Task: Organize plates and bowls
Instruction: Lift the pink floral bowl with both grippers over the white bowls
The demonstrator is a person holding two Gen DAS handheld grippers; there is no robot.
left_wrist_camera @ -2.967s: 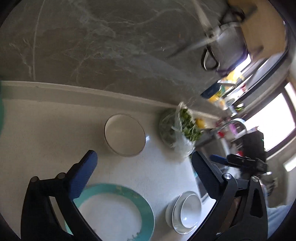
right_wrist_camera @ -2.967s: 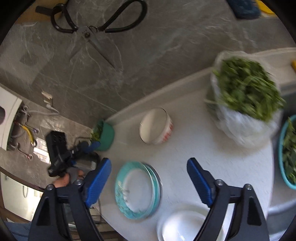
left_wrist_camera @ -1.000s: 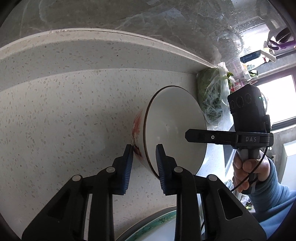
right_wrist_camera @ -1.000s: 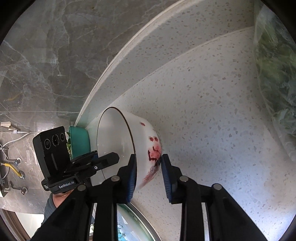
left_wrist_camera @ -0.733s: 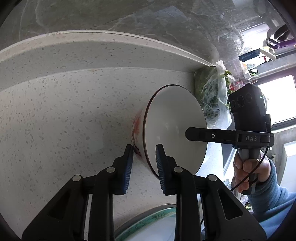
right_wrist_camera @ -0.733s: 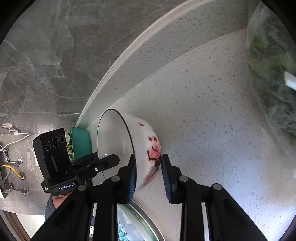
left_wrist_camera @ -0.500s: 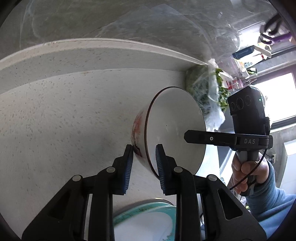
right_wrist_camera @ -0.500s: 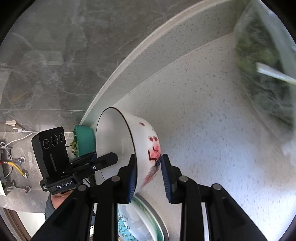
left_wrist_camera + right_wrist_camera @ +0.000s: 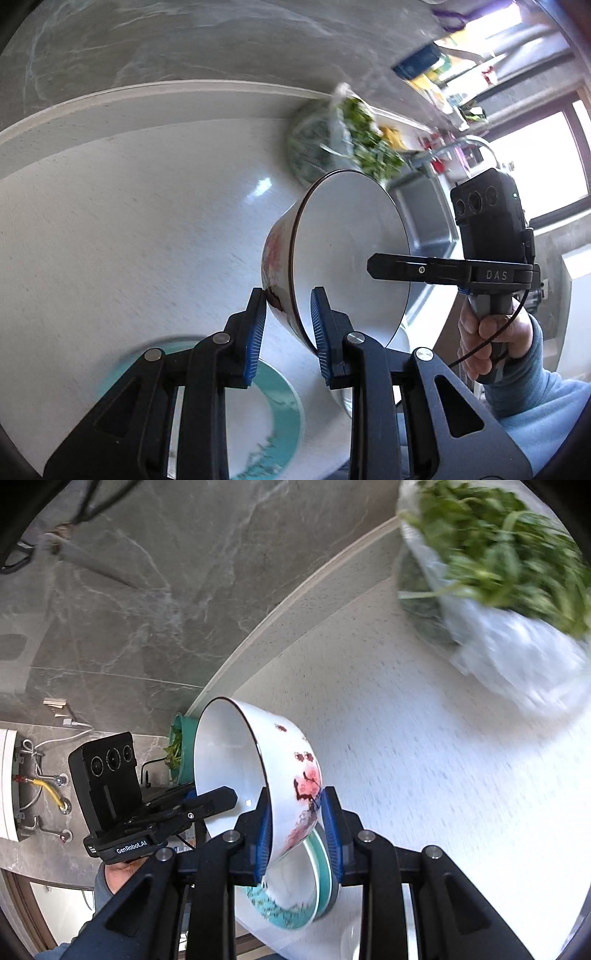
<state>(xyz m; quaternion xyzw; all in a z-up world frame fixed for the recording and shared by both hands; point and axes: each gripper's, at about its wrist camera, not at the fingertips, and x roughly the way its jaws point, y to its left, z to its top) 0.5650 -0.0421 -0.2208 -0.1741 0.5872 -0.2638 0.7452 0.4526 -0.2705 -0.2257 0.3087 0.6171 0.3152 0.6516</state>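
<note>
While both tools gripped one vessel, the holdings stood as follows.
Bowl: white bowl (image 9: pixel 351 254) with red floral print, tilted on its side and held clear of the counter (image 9: pixel 129 221), its mouth toward the left-hand tool in the right wrist view.
Left gripper: left gripper (image 9: pixel 286 328) pinched the bowl's rim, one blue pad outside the wall, one inside.
Right gripper: right gripper (image 9: pixel 295 830) pinched the opposite rim the same way, wall between its pads.
Left wrist view only: sink (image 9: pixel 424 221) past the bowl; bright window (image 9: pixel 535 173); cluttered shelf along the wall, too blurred to itemise; a hand (image 9: pixel 491 336) in a light blue sleeve on the right tool's grip; white rim of another vessel just below the bowl, mostly hidden.
Right wrist view only: floral decoration on the bowl's outer wall; small green bowl (image 9: pixel 181 749) of leaves behind it; pipework on the grey marble wall (image 9: pixel 147 590).
Both views: teal-rimmed plate (image 9: pixel 284 413) on the counter below the bowl, partly hidden by the tool arms; clear bag of greens (image 9: pixel 498 572) near the back edge, blurred.
Obstruction: the bowl hid part of the plate in the right wrist view.
</note>
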